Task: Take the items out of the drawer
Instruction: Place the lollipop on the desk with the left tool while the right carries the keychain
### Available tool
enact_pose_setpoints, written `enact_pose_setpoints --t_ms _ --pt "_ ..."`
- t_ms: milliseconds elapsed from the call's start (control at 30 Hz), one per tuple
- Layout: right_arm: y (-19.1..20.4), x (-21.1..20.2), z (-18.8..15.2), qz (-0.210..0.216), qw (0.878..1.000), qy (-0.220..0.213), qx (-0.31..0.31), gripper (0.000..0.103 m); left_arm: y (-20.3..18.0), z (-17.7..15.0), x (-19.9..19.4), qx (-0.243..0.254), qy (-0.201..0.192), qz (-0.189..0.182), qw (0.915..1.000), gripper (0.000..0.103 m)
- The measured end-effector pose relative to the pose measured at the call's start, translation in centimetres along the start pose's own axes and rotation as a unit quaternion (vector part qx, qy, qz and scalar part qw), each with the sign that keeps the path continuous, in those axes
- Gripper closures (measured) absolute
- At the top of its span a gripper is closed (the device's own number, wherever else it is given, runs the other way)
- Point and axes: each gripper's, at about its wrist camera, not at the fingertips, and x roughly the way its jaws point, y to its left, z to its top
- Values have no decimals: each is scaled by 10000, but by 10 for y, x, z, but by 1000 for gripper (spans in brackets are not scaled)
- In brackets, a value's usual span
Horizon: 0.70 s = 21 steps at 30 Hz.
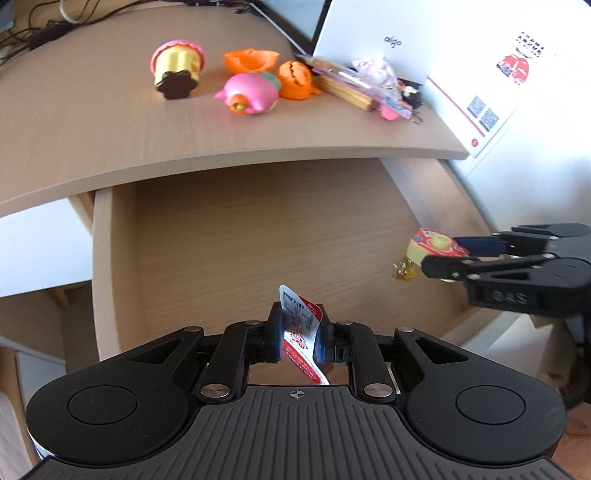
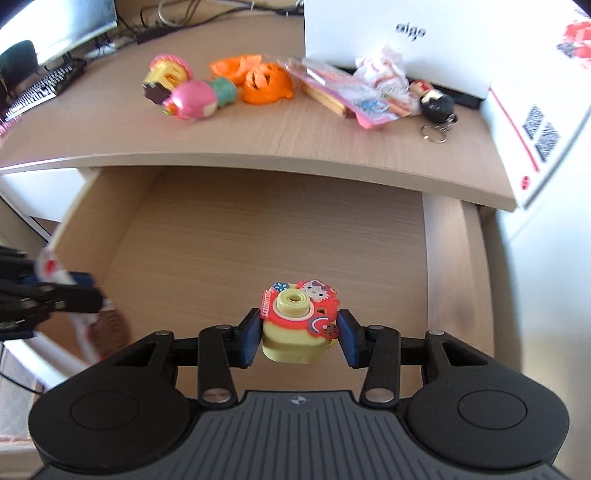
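Left tongs [image 1: 300, 339]: closed on a red-and-white packet [image 1: 301, 325], held upright between the blue pads above the front of the open drawer [image 1: 221, 251]. The packet's lower end runs back under the tongs. In the right wrist view these tongs and the packet appear at the left edge, blurred; the print on the packet cannot be read.

Right tongs [image 2: 297, 338]: gripping a yellow toy camera [image 2: 295, 332] with a red cartoon face, one pad on each side. The camera is above the drawer floor, near the drawer's right wall. In the left wrist view a small gold trinket hangs below the camera; what it is cannot be told.

Drawer: pulled out below the desk [image 1: 92, 122] edge. Its visible wooden floor shows bare.

Desk top, in a loose row:
- a pink-and-yellow cupcake toy [image 1: 177, 68], lying on its side at the left;
- a pink round toy [image 1: 251, 92], just right of it;
- two orange pumpkin pieces [image 1: 273, 72], behind and beside the pink toy;
- a flat pink packet [image 2: 354, 96] lying across wooden sticks;
- a crumpled white wrapper [image 2: 384, 70] behind the packet;
- a dark figure keychain [image 2: 436, 103] with its ring toward the desk edge, at the right.

A white box [image 2: 399, 33] stands behind the row. A keyboard [image 2: 37, 92] lies far left.
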Motion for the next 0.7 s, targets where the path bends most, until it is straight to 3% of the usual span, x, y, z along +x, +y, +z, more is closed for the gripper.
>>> enact_pose_setpoints --t_ms 167,267,367,433,567,700 --pt "-1 -26 6 -11 9993 -378 82 60 -4 12 -5 -92 -190 -350 9992 85" --pt "-8 -52 18 -10 9969 -760 194 60 -1 38 -28 -87 -708 -487 9963 85" --pt "-17 -84 46 -32 9895 -1428 238 60 16 76 -65 -143 -1530 -198 9879 85" --pt "-23 -106 67 -60 9809 -1928 233 60 36 103 -80 -234 -1856 101 9823 85" --pt "-31 -136 102 -213 9647 -2619 176 60 84 143 -67 -792 -1734 342 9811 85" --pt "-43 -132 121 -362 9611 -2726 272 60 114 151 -32 -1067 -1714 423 9785 83"
